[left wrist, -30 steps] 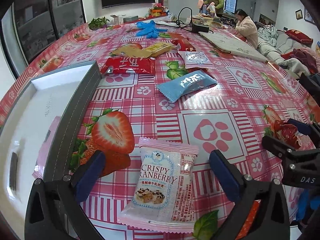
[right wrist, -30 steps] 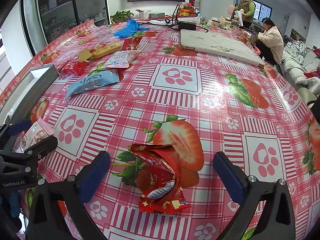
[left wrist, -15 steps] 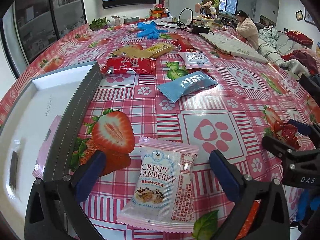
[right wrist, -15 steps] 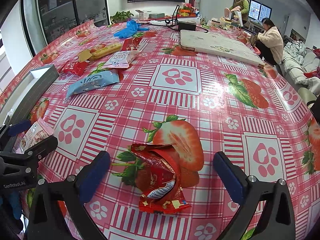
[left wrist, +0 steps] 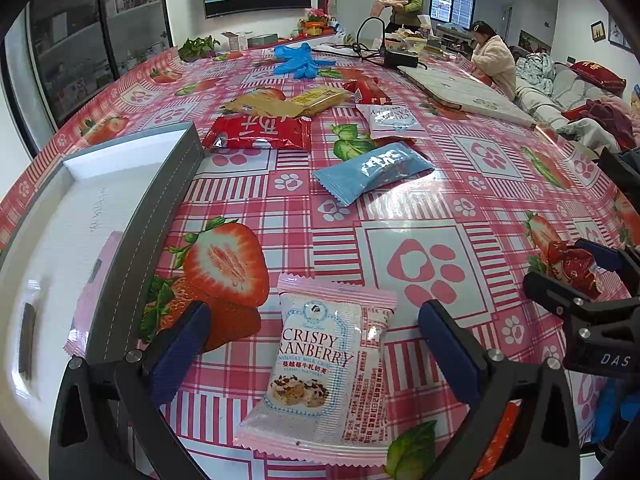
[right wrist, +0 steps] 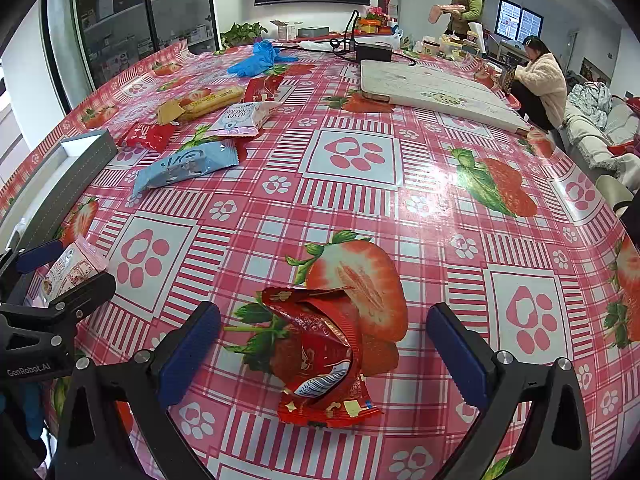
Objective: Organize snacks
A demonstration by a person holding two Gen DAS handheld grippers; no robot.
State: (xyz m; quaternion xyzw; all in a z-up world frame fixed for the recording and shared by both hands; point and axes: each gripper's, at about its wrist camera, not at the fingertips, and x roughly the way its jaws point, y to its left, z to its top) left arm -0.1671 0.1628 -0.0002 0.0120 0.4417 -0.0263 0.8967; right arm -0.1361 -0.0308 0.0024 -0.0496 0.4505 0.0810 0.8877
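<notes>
My grey box [left wrist: 132, 216] at left holds a pink packet [left wrist: 98, 280] | left gripper [left wrist: 316, 340] spread wide around cranberry packet [left wrist: 324, 364] on tablecloth [left wrist: 400, 208] | right gripper [right wrist: 324, 344] spread around crumpled red wrapper [right wrist: 320, 344] | nothing moved since a second ago.

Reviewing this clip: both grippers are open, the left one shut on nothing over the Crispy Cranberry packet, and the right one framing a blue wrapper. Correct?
Not quite. The right gripper frames a crumpled red wrapper, as the right wrist view shows; the blue packet lies further off. The rest holds: both are open, the left gripper over the Crispy Cranberry packet.
</notes>
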